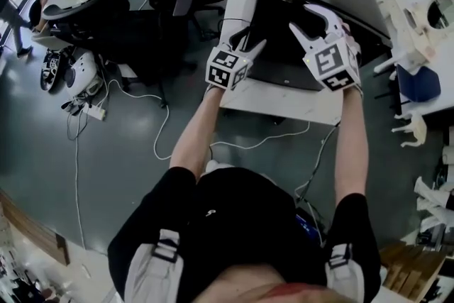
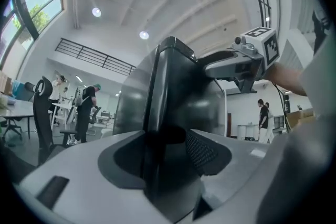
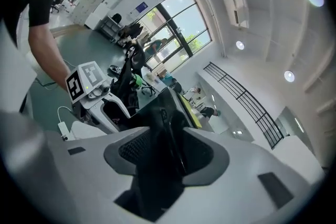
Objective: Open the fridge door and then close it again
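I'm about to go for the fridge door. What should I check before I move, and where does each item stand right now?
1. The left claw is open and empty: ok; jaws apart, nothing gripped.
2. The right claw is open and empty: ok; jaws apart, nothing gripped.
3. The small glossy black fridge stands on the white table: ok.
4. The door is shut at present: cannot tell; the head view shows no gap, but the seam is not clear.
5. A handle or grip edge is located: cannot tell; none is visible.
6. The door's swing path is free: probably not ok; both claws hang right in front of it.
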Demonstrator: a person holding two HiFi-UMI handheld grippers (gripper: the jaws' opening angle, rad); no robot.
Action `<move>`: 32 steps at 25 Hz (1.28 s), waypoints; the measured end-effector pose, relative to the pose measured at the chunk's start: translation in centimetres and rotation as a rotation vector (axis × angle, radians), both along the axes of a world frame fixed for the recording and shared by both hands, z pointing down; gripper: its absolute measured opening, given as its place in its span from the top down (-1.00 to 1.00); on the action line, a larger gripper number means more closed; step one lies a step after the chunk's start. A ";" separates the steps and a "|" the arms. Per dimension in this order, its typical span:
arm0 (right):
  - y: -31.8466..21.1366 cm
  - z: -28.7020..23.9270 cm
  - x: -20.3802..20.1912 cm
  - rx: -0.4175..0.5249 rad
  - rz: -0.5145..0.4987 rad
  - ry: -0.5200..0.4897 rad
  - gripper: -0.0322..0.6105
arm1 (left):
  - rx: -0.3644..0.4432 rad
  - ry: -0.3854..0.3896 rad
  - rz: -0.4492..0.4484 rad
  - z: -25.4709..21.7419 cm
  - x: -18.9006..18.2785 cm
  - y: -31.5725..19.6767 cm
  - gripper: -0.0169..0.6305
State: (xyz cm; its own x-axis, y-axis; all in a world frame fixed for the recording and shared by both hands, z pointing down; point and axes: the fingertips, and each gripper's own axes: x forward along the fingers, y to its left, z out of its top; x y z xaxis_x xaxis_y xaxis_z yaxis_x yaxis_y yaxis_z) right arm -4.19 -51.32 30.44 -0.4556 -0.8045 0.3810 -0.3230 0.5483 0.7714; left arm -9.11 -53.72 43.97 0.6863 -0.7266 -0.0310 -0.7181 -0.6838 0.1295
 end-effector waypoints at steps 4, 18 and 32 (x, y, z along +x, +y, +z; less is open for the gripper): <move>-0.5 0.0 0.1 -0.015 0.011 0.041 0.47 | 0.007 0.013 0.053 0.0 0.1 -0.1 0.26; 0.5 -0.1 0.3 -0.021 0.006 0.087 0.59 | 0.012 0.028 0.010 -0.5 0.3 1.0 0.30; 14.1 -0.4 3.2 -0.018 -0.291 0.105 0.55 | 0.058 -0.037 -0.134 -0.7 2.8 17.5 0.34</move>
State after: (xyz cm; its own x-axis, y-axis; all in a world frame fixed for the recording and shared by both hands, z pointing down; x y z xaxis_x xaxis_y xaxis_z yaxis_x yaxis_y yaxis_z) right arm -0.97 -37.27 30.01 -0.6235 -0.6385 0.4512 -0.0694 0.6200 0.7815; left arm -6.28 -36.26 43.26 0.5849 -0.8094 -0.0521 -0.8069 -0.5872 0.0649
